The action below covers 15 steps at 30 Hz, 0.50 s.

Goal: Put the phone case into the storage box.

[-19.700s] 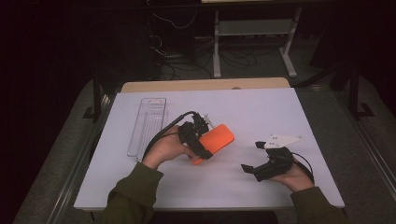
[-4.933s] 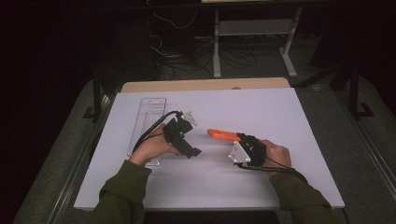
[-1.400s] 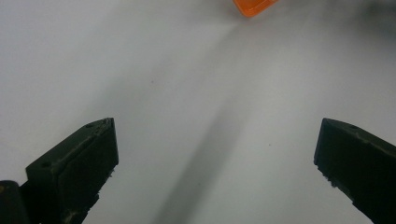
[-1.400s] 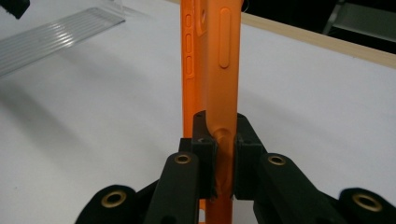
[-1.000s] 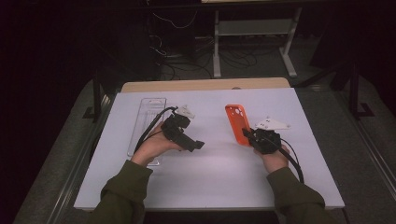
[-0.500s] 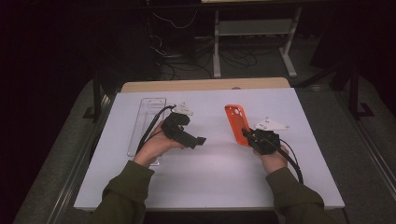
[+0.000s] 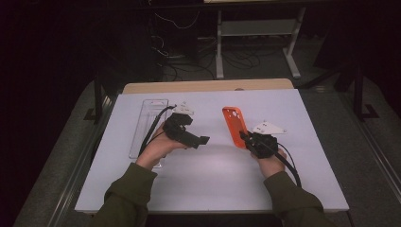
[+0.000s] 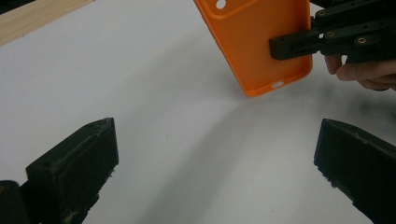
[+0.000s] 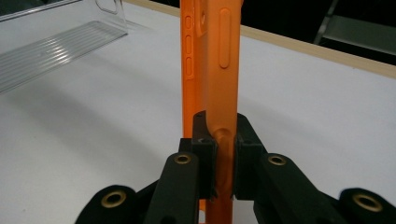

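Note:
An orange phone case [image 7: 233, 124] stands on its long edge over the white table, its hollow side toward the left. My right gripper [image 7: 245, 137] is shut on the case's near end; in the right gripper view the jaws [image 9: 219, 140] pinch the case wall [image 9: 217, 70] from both sides. My left gripper [image 7: 200, 140] hovers left of the case with its jaws wide apart. In the left gripper view nothing lies between its jaws [image 8: 217, 172], and the case [image 8: 257, 42] hangs beyond them with the right gripper [image 8: 299, 44] clamped on it.
A clear plastic tray [image 7: 148, 124] lies at the table's left, behind my left hand, and shows as the clear tray [image 9: 56, 44] in the right gripper view. A wooden strip [image 7: 208, 86] runs along the far edge. The white tabletop [image 7: 213, 179] spreads toward the near edge.
Long ago the left gripper held the case; since then the right gripper has taken it and stood it upright. Over the last second nothing has visibly moved.

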Each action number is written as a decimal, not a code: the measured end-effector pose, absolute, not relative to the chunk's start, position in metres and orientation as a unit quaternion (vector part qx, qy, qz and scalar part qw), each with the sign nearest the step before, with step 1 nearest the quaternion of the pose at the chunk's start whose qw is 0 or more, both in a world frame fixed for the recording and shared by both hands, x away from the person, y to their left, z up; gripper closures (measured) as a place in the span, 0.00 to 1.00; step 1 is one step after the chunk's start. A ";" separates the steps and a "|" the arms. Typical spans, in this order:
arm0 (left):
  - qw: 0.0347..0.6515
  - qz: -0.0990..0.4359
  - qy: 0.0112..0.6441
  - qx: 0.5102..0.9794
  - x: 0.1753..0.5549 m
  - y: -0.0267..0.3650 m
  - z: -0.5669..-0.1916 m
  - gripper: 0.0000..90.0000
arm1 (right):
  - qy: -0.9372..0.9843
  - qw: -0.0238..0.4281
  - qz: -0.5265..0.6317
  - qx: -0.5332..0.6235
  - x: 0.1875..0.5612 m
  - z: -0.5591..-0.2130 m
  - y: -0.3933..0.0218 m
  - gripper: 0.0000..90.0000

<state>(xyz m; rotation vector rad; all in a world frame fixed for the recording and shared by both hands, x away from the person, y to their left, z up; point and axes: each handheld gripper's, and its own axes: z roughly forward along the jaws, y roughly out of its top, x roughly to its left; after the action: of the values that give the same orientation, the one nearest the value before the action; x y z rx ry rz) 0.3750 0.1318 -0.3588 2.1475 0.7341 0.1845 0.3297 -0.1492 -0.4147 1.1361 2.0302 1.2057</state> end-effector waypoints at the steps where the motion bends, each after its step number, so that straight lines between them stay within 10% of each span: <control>1: 0.419 0.071 0.298 0.855 0.374 0.131 -0.359 0.00 | 0.747 0.256 0.446 0.421 0.329 -0.414 -0.148 0.90; 15: 0.447 0.079 0.316 0.833 0.376 0.133 -0.357 0.00 | 0.740 0.252 0.455 0.426 0.333 -0.414 -0.129 0.90</control>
<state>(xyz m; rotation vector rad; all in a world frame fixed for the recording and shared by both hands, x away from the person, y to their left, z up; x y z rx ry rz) 0.3762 0.1327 -0.3570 2.0637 0.7829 0.1954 0.3325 -0.1291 -0.4136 1.1588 2.0137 1.2366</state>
